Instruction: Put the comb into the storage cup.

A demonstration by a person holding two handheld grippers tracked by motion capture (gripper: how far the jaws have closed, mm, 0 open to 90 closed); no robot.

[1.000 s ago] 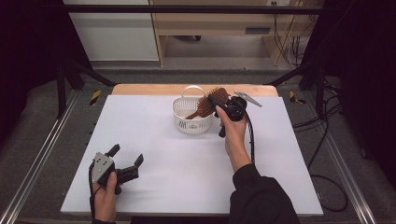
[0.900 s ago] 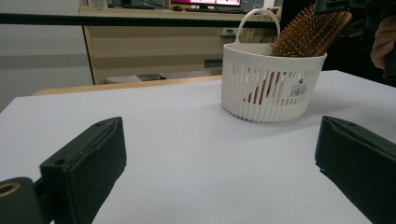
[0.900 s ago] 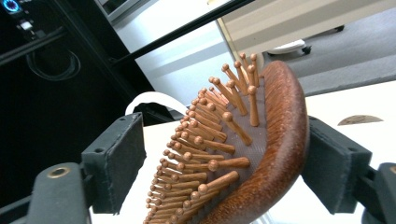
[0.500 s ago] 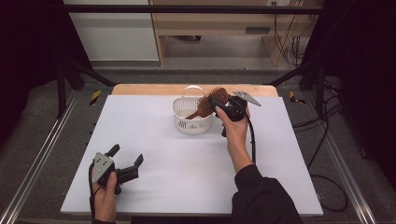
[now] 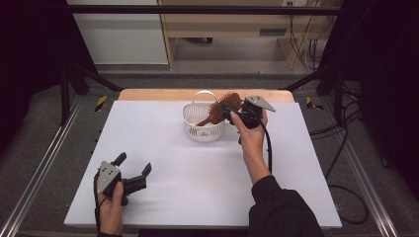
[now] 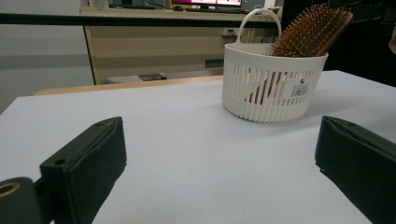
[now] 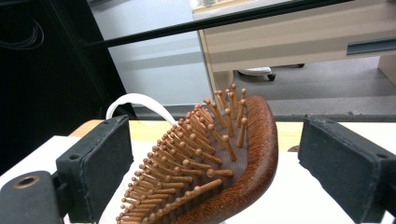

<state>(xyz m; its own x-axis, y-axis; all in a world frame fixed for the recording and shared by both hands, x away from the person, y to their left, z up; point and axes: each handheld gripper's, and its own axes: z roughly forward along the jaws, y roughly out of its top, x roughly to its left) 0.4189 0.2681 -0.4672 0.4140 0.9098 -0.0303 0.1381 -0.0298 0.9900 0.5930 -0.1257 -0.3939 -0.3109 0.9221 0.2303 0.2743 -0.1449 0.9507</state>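
Hairbrush (image 5: pixel 221 109) in basket (image 5: pixel 203 129), handle down, at table (image 5: pixel 197 173) far edge.

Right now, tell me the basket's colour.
White, with slotted walls; the basket shows best in the left gripper view.

right gripper (image 5: pixel 231 114): jaws just opened, pads off the wooden hairbrush (image 5: pixel 221 107) | hairbrush: between jaws, leaning in the white basket (image 5: pixel 203 129)

Black handheld grippers, one dark sleeve

I see my left gripper (image 5: pixel 132 174) and right gripper (image 5: pixel 230 111) as black bodies, each topped by a grey three-cornered plate dotted with small dark screws. Each has blocky black jaws with matte pads and a round hole near the base. A black cable trails from each. My right arm wears a dark sleeve (image 5: pixel 281 210).
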